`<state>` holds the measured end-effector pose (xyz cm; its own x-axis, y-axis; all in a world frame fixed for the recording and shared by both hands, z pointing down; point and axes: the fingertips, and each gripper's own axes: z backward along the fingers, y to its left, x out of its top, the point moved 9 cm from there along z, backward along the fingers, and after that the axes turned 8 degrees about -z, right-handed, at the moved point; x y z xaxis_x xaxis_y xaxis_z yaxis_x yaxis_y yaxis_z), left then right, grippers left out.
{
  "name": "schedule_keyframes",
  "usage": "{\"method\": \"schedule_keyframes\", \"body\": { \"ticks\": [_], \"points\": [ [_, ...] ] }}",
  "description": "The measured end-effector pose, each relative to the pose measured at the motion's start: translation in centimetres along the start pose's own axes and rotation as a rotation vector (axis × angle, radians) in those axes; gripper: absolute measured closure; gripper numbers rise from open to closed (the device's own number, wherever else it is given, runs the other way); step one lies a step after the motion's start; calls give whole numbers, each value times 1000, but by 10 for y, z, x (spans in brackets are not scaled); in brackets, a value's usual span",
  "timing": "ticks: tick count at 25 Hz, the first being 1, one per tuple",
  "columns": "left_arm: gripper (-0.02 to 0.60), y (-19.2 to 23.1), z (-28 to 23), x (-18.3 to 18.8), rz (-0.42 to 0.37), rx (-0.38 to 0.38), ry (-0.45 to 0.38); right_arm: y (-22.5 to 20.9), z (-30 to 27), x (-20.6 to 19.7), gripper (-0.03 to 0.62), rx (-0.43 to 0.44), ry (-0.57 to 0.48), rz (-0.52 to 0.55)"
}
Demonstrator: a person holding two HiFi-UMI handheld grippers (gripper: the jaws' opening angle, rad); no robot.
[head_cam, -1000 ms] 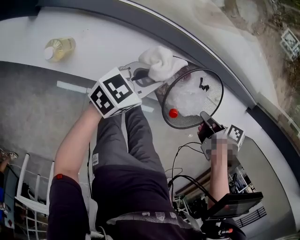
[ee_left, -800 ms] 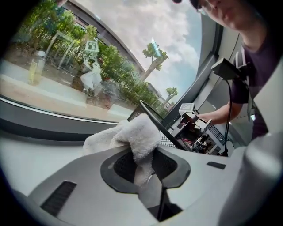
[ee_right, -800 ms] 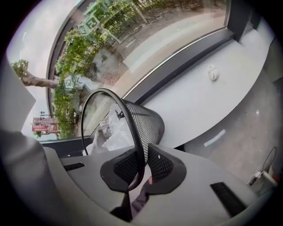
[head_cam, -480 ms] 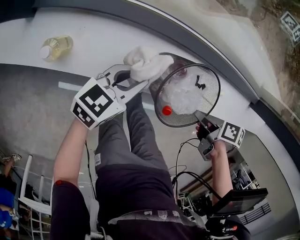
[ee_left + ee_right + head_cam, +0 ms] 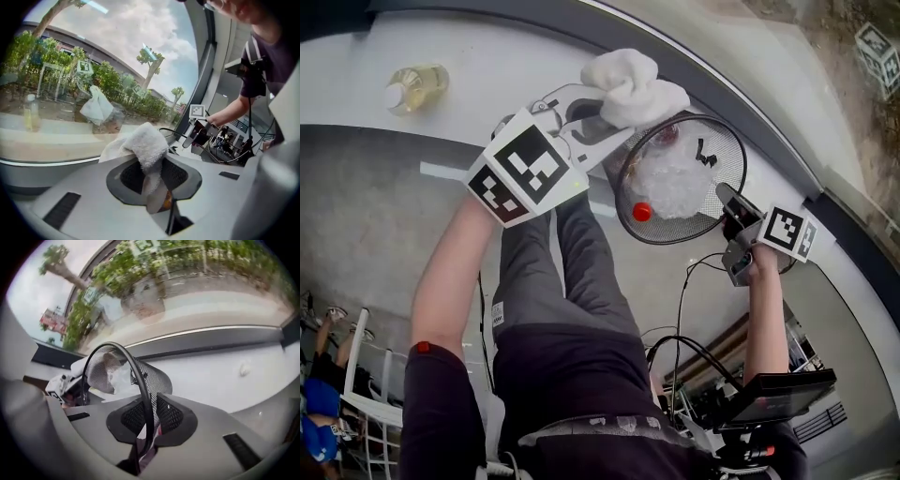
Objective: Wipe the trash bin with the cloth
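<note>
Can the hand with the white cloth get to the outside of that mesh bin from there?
Probably yes. The left gripper holds the cloth right beside the outer wall of the trash bin, nothing showing between them; the right gripper, jaws just tightened onto the rim, sits opposite.

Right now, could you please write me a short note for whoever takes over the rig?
Left gripper: shut on the cloth, which is at the bin's rim, across from the other gripper. Contact is unclear.
Right gripper: its jaws have just been closing and now clamp the bin's rim.
Inside the bin: crumpled plastic.
Done: I can't tell how much has been wiped.
Left: wipe the mesh and rim while the right gripper steadies the bin.
</note>
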<state>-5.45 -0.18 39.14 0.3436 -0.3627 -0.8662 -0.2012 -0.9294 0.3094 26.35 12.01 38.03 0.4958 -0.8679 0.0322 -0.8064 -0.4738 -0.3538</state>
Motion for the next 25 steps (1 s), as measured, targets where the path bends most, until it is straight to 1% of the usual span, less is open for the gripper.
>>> {"method": "schedule_keyframes", "body": {
  "ticks": [3, 6, 10, 12, 14, 17, 18, 19, 20, 22, 23, 24, 25],
  "points": [
    [514, -10, -3, -17, 23, -31, 18, -11, -1, -17, 565, 30, -6, -223],
    [515, -16, 3, -35, 52, -48, 25, -13, -9, -39, 559, 69, -4, -376],
    [515, -34, 10, -54, 122, -71, 25, -18, -14, -75, 556, 144, 0, -625],
    [515, -43, 12, -58, 135, -79, 37, -16, -15, -85, 556, 157, -11, -698],
    [515, -53, 11, -59, 118, -99, 62, -12, -18, -90, 556, 174, -4, -761],
    [515, -71, 14, -63, 79, -131, 101, -1, -28, -104, 556, 248, 45, -855],
    [515, -76, 15, -64, 75, -136, 106, 2, -30, -108, 554, 268, 52, -860],
    [515, -79, 14, -64, 77, -139, 108, 4, -31, -109, 548, 278, 51, -840],
    [515, -79, 12, -64, 86, -138, 109, 4, -31, -107, 540, 278, 46, -798],
    [515, -68, 6, -64, 123, -123, 103, 4, -29, -97, 534, 255, 47, -678],
    [515, -58, 3, -65, 152, -108, 92, 3, -26, -90, 508, 232, 53, -611],
    [515, -48, 1, -64, 183, -89, 71, -1, -20, -84, 470, 190, 53, -546],
    [515, -38, 1, -63, 208, -64, 42, -5, -12, -78, 453, 124, 37, -491]
  ]
}}
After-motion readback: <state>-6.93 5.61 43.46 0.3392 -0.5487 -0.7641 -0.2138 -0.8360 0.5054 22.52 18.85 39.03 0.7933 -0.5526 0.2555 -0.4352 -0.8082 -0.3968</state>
